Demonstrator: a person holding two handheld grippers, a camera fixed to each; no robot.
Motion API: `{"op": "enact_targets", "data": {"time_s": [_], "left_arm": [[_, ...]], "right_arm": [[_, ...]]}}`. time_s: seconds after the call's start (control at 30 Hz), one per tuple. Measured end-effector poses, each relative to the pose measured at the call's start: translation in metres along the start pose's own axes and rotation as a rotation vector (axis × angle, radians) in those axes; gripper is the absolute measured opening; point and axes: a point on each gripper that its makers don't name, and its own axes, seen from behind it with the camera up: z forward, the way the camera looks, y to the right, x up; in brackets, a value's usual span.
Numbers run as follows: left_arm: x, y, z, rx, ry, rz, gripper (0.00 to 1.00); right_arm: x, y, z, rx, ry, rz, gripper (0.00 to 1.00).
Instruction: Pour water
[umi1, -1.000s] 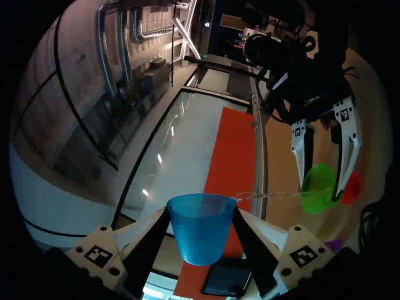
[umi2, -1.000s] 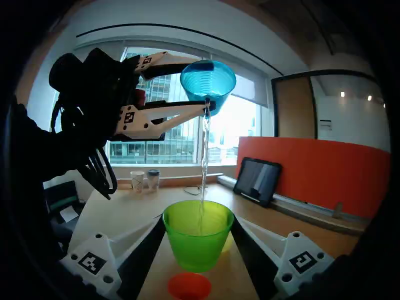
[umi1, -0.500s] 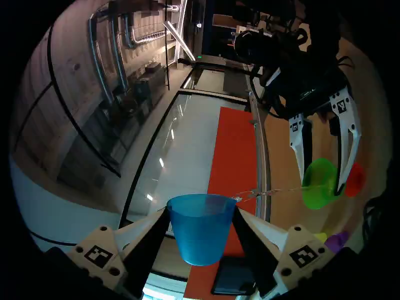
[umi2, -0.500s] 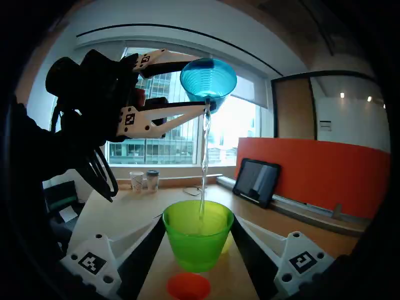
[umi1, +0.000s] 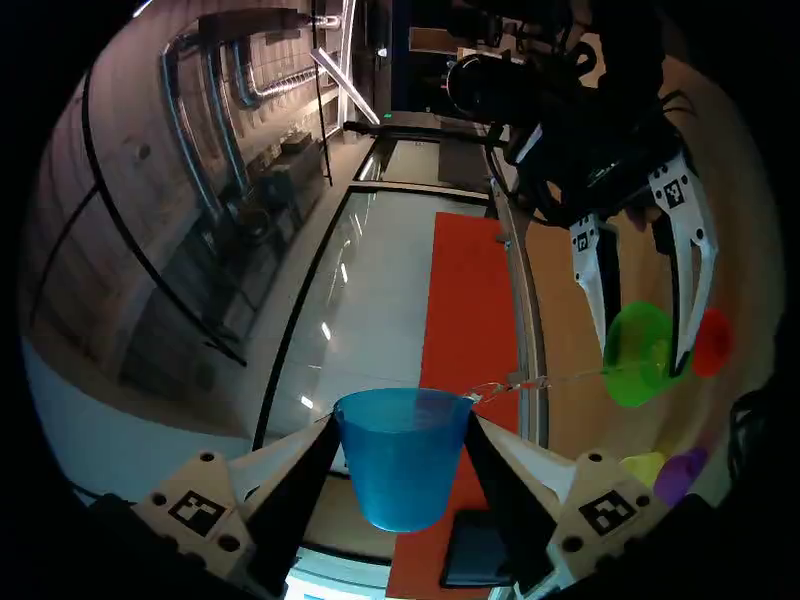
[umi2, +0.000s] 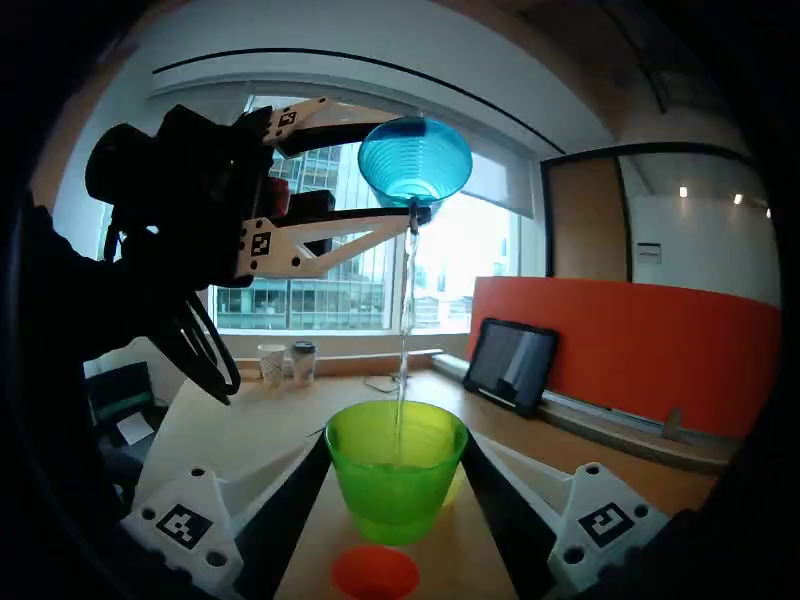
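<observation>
My left gripper (umi1: 402, 470) is shut on a blue cup (umi1: 403, 455), tipped on its side. A thin stream of water (umi1: 560, 378) runs from its rim into a green cup (umi1: 640, 352). In the right gripper view, my right gripper (umi2: 397, 490) is shut on that green cup (umi2: 397, 468), upright above the wooden table (umi2: 250, 425). High above it, the left gripper (umi2: 345, 170) tilts the blue cup (umi2: 414, 165), and the water (umi2: 403, 340) falls straight into the green cup. In the left gripper view, the right gripper (umi1: 650, 310) grips the green cup.
An orange cup (umi2: 375, 572) stands on the table below the green one; it shows red (umi1: 712, 342) in the left gripper view, near yellow (umi1: 645, 467) and purple (umi1: 682, 466) cups. A tablet (umi2: 514, 365) leans by the orange partition (umi2: 640, 345). Two paper cups (umi2: 285, 362) stand at the window.
The left gripper has tipped the blue cup slightly further and risen a little. Water keeps flowing and the level in the green cup has gone up.
</observation>
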Motion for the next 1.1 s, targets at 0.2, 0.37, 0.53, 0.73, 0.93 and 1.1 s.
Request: {"op": "enact_targets", "data": {"time_s": [0.2, 0.37, 0.53, 0.73, 0.93, 1.1], "left_arm": [[0.002, -0.001, 0.000, 0.001, 0.006, 0.028, 0.87], [0.004, -0.006, 0.000, 0.005, 0.009, 0.057, 0.87], [0.006, -0.007, 0.001, 0.007, 0.008, 0.085, 0.87], [0.010, -0.007, 0.000, 0.008, 0.012, 0.116, 0.87], [0.016, -0.005, -0.002, 0.010, 0.020, 0.142, 0.87], [0.019, -0.004, -0.002, 0.016, 0.027, 0.179, 0.87]], "right_arm": [[0.000, 0.001, 0.000, -0.001, 0.001, -0.004, 0.92], [0.001, 0.002, -0.001, -0.002, 0.004, -0.003, 0.92], [0.001, 0.002, -0.002, -0.002, 0.006, -0.004, 0.92], [0.001, 0.002, -0.002, -0.004, 0.006, -0.006, 0.92], [0.003, 0.002, -0.004, -0.006, 0.011, -0.005, 0.92], [0.003, 0.002, -0.005, -0.009, 0.013, -0.006, 0.91]]}}
